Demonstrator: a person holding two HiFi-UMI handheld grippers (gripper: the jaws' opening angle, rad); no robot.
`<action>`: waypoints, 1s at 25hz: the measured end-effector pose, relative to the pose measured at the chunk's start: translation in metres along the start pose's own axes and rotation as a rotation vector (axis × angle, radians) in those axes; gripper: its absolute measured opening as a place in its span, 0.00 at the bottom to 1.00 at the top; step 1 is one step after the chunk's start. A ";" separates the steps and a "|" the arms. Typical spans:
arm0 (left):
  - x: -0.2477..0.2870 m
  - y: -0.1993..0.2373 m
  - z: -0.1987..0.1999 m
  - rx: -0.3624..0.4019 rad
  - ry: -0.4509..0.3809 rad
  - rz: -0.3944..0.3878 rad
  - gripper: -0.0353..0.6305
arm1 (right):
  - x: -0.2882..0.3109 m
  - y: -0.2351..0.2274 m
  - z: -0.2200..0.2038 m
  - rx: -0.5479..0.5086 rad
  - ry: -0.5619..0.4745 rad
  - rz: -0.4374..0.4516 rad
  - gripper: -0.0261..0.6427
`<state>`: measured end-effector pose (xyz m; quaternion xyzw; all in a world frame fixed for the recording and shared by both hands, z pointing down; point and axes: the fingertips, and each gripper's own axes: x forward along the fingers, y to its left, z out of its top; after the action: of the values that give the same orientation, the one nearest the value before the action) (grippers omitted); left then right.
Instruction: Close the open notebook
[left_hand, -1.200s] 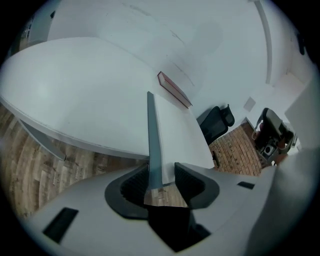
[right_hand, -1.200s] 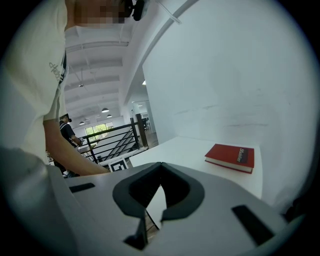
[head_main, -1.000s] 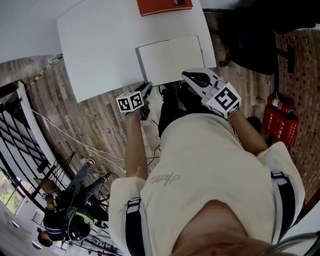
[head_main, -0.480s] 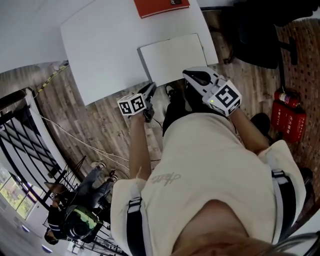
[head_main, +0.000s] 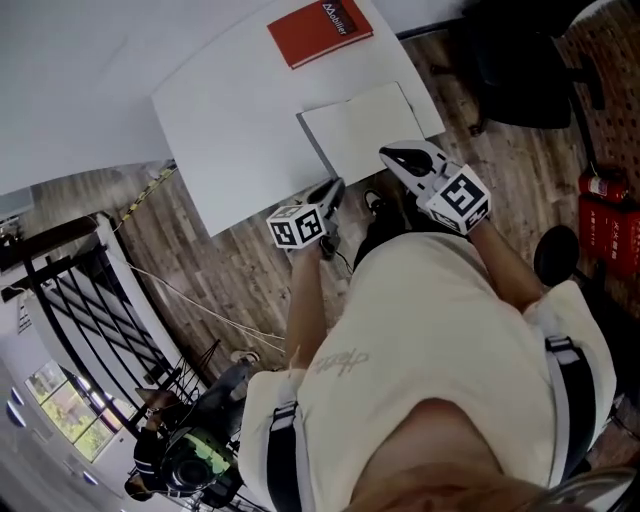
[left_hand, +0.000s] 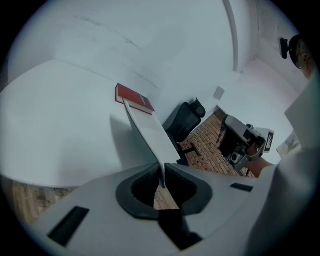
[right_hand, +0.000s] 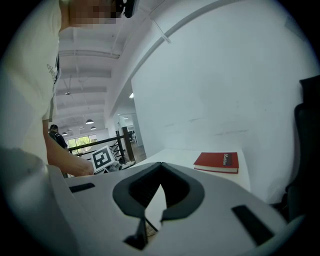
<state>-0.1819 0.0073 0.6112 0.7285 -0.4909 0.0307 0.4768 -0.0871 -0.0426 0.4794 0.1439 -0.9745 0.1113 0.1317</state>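
Lifts higher off the table (head_main: 230, 110) than before with the left gripper (left_hand: 161, 170), jaws just closing, pinching a leaf (left_hand: 150, 130) of the notebook (head_main: 365, 125) at the table's near edge to fold it over, with the right gripper (head_main: 400, 156) pressed together, empty.

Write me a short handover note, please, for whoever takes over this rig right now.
Left gripper: its jaws have just been closing and now pinch the notebook leaf, which stands raised on edge at the left side.
Right gripper: tips together, nothing pinched, near the right corner of the notebook.
Things: the notebook lies at the near edge of the white table, with the red book farther back.
Done: leaf gripped and lifted.
Left: swing it over onto the right page, then release.
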 end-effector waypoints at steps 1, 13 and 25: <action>0.001 -0.005 0.002 0.017 0.004 -0.005 0.13 | -0.003 -0.001 0.002 0.000 -0.008 -0.009 0.05; 0.020 -0.046 0.014 0.105 0.028 -0.038 0.13 | -0.044 -0.026 -0.001 0.013 -0.022 -0.094 0.05; 0.052 -0.086 0.016 0.101 0.032 -0.106 0.13 | -0.070 -0.055 -0.005 0.024 -0.038 -0.118 0.05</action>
<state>-0.0974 -0.0347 0.5722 0.7760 -0.4420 0.0419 0.4481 -0.0044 -0.0747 0.4731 0.2047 -0.9652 0.1124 0.1175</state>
